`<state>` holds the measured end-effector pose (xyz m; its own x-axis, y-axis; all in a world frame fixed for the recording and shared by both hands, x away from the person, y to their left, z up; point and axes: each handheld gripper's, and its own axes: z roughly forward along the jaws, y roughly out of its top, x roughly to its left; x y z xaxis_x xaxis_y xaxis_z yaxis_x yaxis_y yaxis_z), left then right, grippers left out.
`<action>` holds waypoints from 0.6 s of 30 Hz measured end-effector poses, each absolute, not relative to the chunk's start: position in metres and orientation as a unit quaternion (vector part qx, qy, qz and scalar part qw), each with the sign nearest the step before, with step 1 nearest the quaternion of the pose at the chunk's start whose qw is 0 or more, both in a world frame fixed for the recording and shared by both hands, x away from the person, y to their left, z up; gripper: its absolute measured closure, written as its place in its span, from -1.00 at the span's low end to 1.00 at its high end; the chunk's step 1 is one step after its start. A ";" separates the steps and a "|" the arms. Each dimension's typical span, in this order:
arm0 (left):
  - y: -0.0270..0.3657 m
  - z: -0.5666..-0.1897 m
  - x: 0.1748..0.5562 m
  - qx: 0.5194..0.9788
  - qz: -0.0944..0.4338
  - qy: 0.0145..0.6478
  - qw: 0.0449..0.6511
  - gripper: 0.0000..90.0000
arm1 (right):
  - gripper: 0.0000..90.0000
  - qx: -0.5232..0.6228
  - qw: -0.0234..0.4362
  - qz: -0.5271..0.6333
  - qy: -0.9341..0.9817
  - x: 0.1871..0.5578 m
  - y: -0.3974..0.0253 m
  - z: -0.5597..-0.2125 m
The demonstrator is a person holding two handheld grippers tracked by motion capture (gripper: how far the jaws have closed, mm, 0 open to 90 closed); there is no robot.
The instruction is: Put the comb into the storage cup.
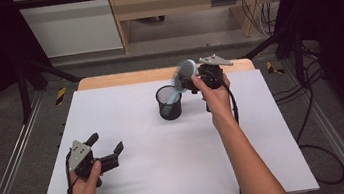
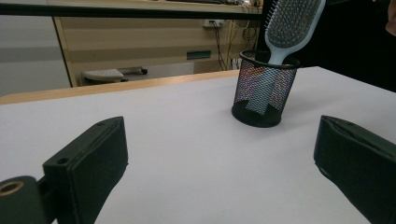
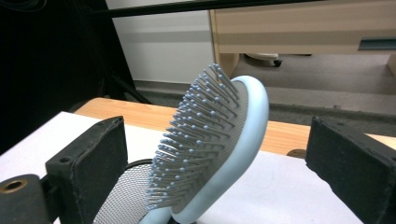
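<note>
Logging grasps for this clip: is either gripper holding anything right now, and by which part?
Nothing is held. The right gripper is open around the hairbrush head; the left gripper is open.

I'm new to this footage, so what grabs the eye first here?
A light-blue hairbrush stands handle-down in a black mesh cup toward the white table's far edge. The right gripper sits open around the brush head, while the left gripper waits open near the front left.
</note>
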<state>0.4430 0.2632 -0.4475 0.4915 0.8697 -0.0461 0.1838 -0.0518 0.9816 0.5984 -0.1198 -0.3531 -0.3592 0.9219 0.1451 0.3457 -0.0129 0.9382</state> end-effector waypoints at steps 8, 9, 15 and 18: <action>0.264 -0.447 0.443 0.656 0.309 0.402 0.559 -0.93 | -0.87 0.474 0.310 0.506 0.650 0.595 -0.122 -0.350; 0.264 -0.447 0.443 0.656 0.309 0.402 0.559 -0.93 | -0.87 0.472 0.311 0.507 0.651 0.595 -0.122 -0.350; 0.264 -0.447 0.443 0.656 0.310 0.403 0.558 -0.93 | -0.88 0.452 0.324 0.507 0.658 0.590 -0.126 -0.344; 0.264 -0.447 0.443 0.655 0.310 0.405 0.558 -0.93 | -0.88 0.445 0.328 0.512 0.658 0.587 -0.130 -0.340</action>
<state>0.4429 0.2645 -0.4473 0.4798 0.8762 -0.0465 0.1854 -0.0494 0.9814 0.5867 -0.1303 -0.3400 -0.3901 0.9205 0.0243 0.2497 0.0804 0.9650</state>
